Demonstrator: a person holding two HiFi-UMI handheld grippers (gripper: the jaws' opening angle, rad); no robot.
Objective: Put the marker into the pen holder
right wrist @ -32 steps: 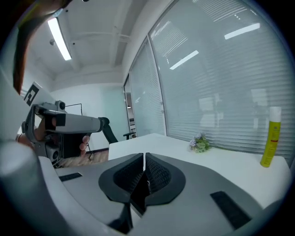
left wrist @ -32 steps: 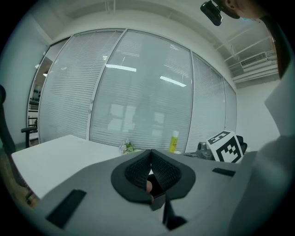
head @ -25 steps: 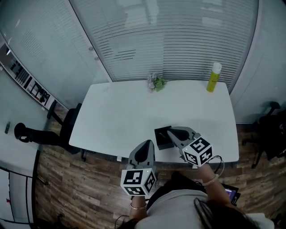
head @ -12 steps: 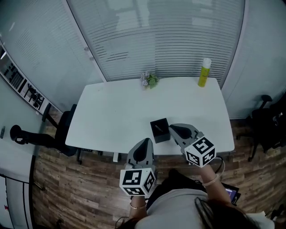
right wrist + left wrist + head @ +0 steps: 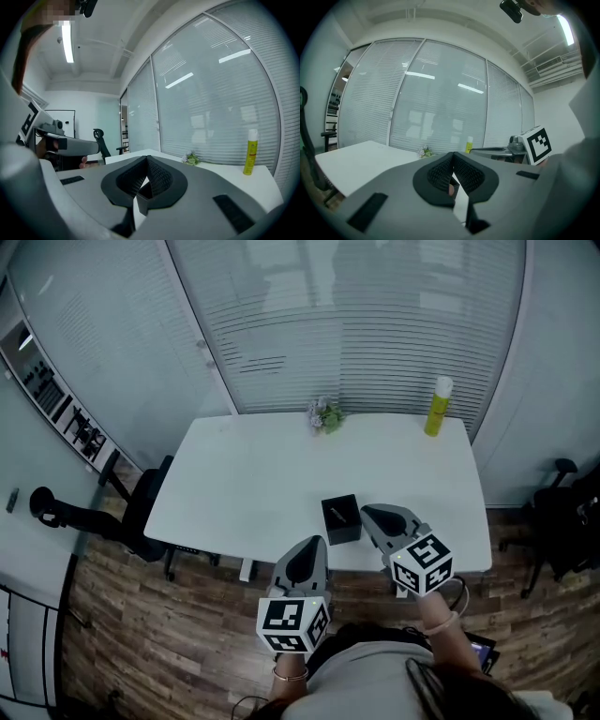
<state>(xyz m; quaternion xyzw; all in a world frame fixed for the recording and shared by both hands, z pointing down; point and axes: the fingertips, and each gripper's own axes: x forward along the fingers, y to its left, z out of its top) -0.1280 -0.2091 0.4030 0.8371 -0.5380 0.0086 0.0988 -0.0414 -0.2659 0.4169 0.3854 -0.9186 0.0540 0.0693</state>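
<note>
Near the table's (image 5: 244, 474) front edge, head view: black pen holder (image 5: 341, 521) with the marker (image 5: 338, 514) inside; left gripper (image 5: 313, 543) at that edge, right gripper (image 5: 368, 512) just beside the holder. Left gripper view: jaws together, empty. Right gripper view: jaws together, empty.

head view: left gripper (image 5: 308, 544) sits low at 6 o'clock, marker cube nearest the body, aimed toward 12 o'clock. right gripper (image 5: 368, 513) lies just beside it at 4 o'clock, aimed toward 10 o'clock, its cube tilted. left wrist (image 5: 290, 672) and right wrist (image 5: 438, 614) emerge from under the cubes, close to the torso. gripper views: on each gripper the ribbed fingers (image 5: 440, 176) meet tip to tip, with nothing gripped between them.
</note>
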